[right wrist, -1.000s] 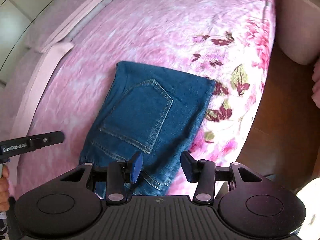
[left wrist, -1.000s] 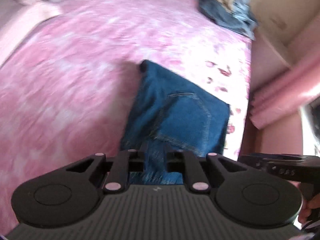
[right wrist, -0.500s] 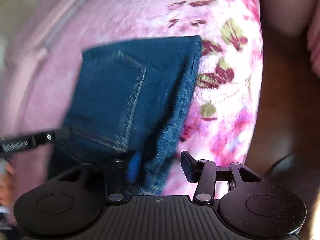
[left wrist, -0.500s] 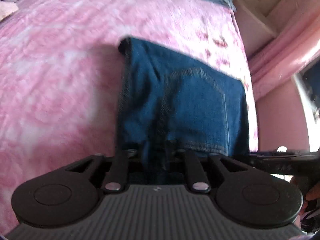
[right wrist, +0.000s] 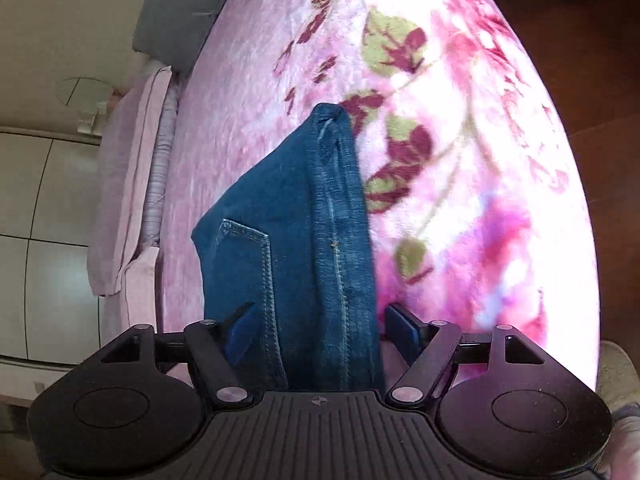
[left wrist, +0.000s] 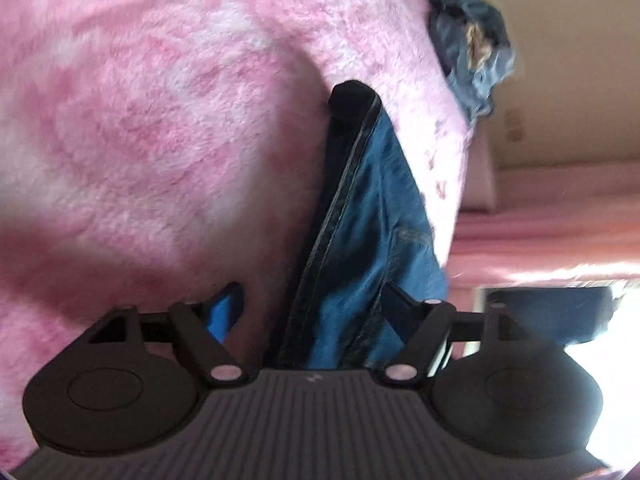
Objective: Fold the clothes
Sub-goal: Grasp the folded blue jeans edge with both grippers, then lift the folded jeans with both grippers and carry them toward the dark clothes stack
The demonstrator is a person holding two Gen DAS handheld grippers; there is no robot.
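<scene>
- Folded blue jeans (right wrist: 304, 240) lie on a pink fleece blanket (right wrist: 460, 160) that covers the bed; a back pocket faces up at 9 o'clock on the denim in the right wrist view.
- Right gripper (right wrist: 320, 330): jaws opening, spread wide. The near end of the jeans lies between the fingers; the right pad stands clear of the cloth, the left pad overlaps its edge without visibly pressing.
- Left gripper (left wrist: 312, 312): jaws opening, spread wide. The jeans (left wrist: 372, 240) run between the fingers towards 12 o'clock; neither pad visibly presses on the denim.
- A crumpled pile of lighter denim clothes (left wrist: 472, 48) sits at 1 o'clock in the left wrist view, well apart from the jeans.
- A pink pillow (right wrist: 128, 184) lies at 9 o'clock in the right wrist view.
</scene>
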